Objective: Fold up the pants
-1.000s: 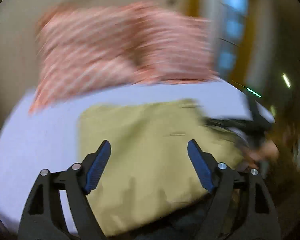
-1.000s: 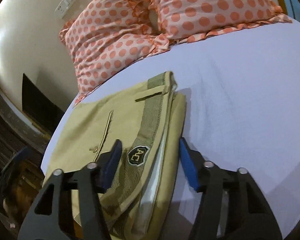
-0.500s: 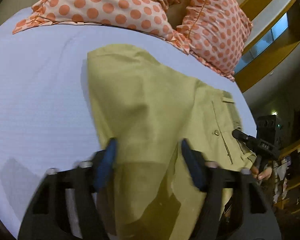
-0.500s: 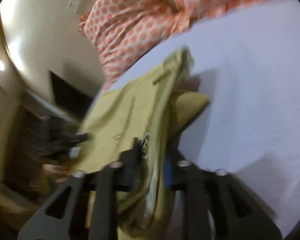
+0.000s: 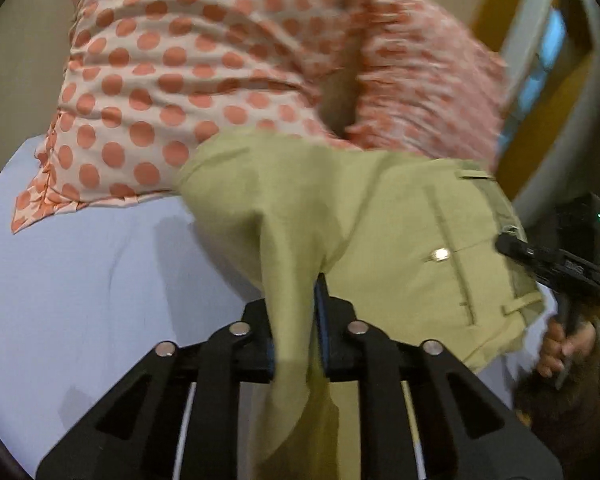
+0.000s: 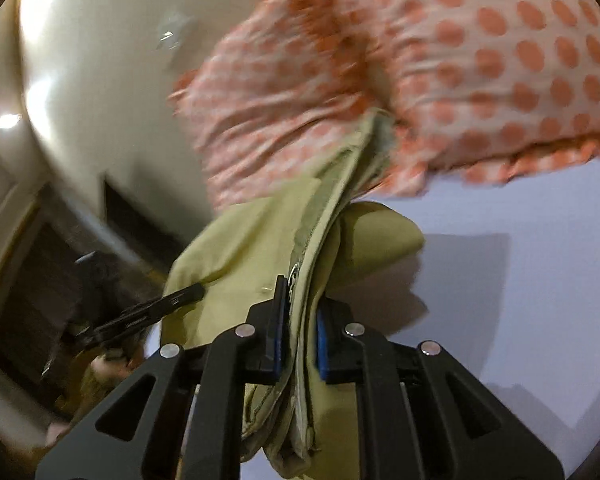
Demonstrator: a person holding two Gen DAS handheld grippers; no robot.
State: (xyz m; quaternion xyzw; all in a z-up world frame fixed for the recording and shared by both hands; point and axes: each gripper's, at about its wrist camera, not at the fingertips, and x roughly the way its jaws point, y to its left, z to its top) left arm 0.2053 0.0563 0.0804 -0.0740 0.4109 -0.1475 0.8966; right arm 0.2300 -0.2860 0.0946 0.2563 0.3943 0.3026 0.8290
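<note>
The olive-green pants (image 5: 372, 216) are lifted off the white bed sheet (image 5: 80, 280) in a folded bundle. My left gripper (image 5: 294, 312) is shut on a pinched fold of the pants' cloth. My right gripper (image 6: 300, 312) is shut on the stacked waistband edge of the pants (image 6: 328, 216). In the left wrist view the right gripper (image 5: 552, 264) shows at the pants' waistband side, with the hand below it. In the right wrist view the left gripper (image 6: 156, 308) shows at the far left edge of the pants.
Two pillows with orange polka dots (image 5: 204, 68) lie at the head of the bed, also in the right wrist view (image 6: 480, 64). A cream wall (image 6: 92, 80) stands behind. Dark furniture (image 6: 28, 288) stands beside the bed at the left.
Both grippers have closed on the pants and lifted them off the sheet. The views have tilted up toward the pillows.
</note>
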